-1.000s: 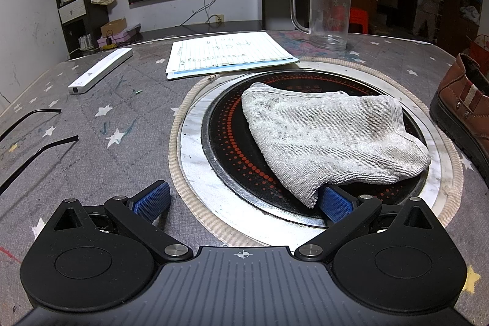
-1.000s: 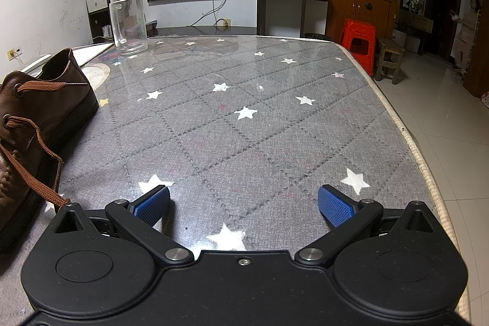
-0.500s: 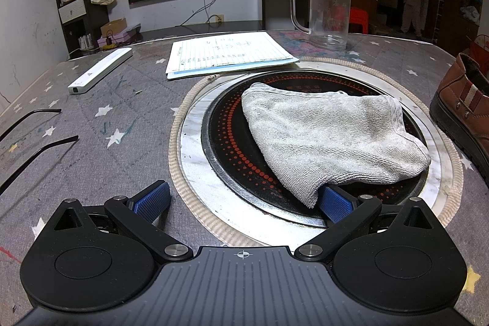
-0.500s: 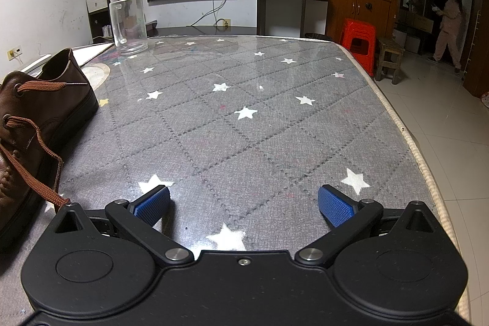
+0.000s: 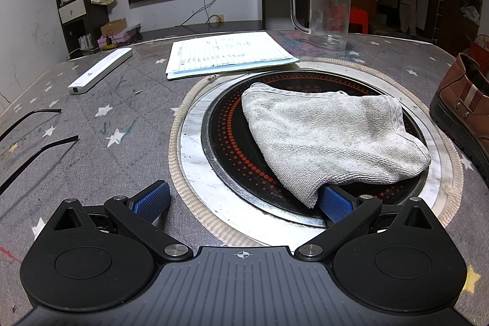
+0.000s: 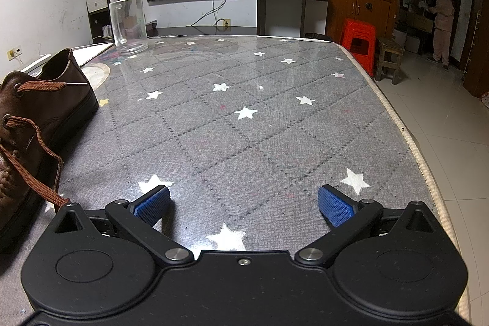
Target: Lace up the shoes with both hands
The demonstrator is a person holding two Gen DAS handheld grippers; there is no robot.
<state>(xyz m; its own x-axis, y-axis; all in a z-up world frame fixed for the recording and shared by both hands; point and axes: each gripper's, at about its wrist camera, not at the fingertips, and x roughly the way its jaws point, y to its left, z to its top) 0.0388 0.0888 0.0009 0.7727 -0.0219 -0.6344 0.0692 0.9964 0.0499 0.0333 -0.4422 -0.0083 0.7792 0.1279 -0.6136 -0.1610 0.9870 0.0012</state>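
The left gripper (image 5: 243, 200) sits low over the table with its jaws spread wide and nothing between them. Its right blue pad (image 5: 336, 203) is tucked under the near corner of a grey towel (image 5: 330, 139), touching it; its left pad rests over the star-patterned tablecloth (image 5: 91, 148). Just ahead of this gripper lies a round black cooktop (image 5: 232, 155) ringed in metal, and the towel is draped across it. Beyond the cooktop lies a lined paper sheet (image 5: 229, 52), and further back to the right stands a clear plastic mug (image 5: 328, 11). Far ahead to the left lies a white bar-shaped device (image 5: 99, 70), and at the left edge two thin black spectacle arms (image 5: 36, 152) show. At the far right of this view, well apart from the gripper, is the heel of a brown leather shoe (image 5: 464, 109).

The right gripper (image 6: 244, 203) is likewise spread wide and empty, over bare tablecloth. The shoe (image 6: 39, 118) lies to its left, unlaced at the top. A loose brown lace (image 6: 29, 173) trails from an eyelet down toward the gripper's left shoulder, where its end passes out of sight. Far ahead to the left stands the mug (image 6: 128, 20).
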